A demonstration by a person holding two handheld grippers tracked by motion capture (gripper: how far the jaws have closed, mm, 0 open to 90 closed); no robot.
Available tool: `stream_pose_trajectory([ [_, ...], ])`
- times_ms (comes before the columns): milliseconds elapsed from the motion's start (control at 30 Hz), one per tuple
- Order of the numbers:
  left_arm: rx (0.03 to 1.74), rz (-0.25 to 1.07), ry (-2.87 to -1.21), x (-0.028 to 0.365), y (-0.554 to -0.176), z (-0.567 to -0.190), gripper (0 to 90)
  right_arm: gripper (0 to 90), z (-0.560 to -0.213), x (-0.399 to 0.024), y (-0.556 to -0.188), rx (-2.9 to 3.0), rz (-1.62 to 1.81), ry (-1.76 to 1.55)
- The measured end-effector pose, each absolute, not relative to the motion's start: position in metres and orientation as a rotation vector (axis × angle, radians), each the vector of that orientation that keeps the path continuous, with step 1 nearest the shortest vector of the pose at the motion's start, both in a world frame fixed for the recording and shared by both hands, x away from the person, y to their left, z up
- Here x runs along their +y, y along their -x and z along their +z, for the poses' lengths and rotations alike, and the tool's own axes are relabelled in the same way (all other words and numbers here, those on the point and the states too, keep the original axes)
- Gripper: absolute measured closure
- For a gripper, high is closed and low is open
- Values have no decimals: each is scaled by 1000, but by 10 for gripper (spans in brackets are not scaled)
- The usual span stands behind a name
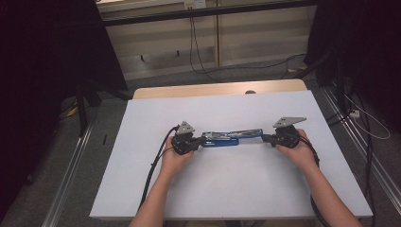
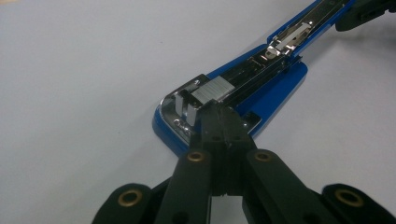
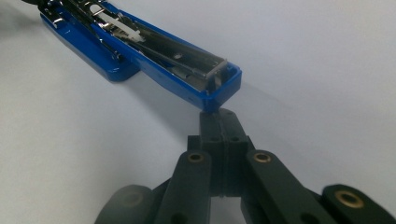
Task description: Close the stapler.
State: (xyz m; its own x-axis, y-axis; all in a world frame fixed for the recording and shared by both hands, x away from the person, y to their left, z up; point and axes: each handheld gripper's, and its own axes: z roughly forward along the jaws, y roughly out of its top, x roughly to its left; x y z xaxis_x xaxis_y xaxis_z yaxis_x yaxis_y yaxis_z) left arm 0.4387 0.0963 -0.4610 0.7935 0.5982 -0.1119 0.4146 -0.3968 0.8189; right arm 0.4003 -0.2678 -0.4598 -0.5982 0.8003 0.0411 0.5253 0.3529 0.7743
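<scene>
1. A blue stapler [image 1: 227, 138], swung fully open so that its two halves lay in one long line, rested flat on the white table [image 1: 227, 189], stretched between the two grippers.
2. In the left gripper view, the stapler's blue base end [image 2: 261, 100] with its metal channel and the block of staples lay right at the tips of that gripper's jaws, which met it at the near corner; the rest of the stapler ran away up and to the right.
3. In the right gripper view, the blue tip of the other half [image 3: 219, 86] lay directly ahead of that gripper's jaws, touching or almost touching them; I could not tell which.
4. The left gripper [image 1: 191, 142] was clenched, its jaws pressed together with nothing between them, tips against the stapler's end.
5. The right gripper [image 1: 270, 138] was likewise clenched on nothing, pointing along the stapler from the opposite end.
6. In the high view, the person's hands held the grippers level, facing each other, with black cables trailing towards the near edge.
</scene>
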Motion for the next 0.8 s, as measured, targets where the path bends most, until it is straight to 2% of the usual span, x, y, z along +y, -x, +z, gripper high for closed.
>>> stream_pose_trajectory([
  [800,743,248,-2056,95,-438,-460,900,900,-451,-259,-401,2251,1164,-1120],
])
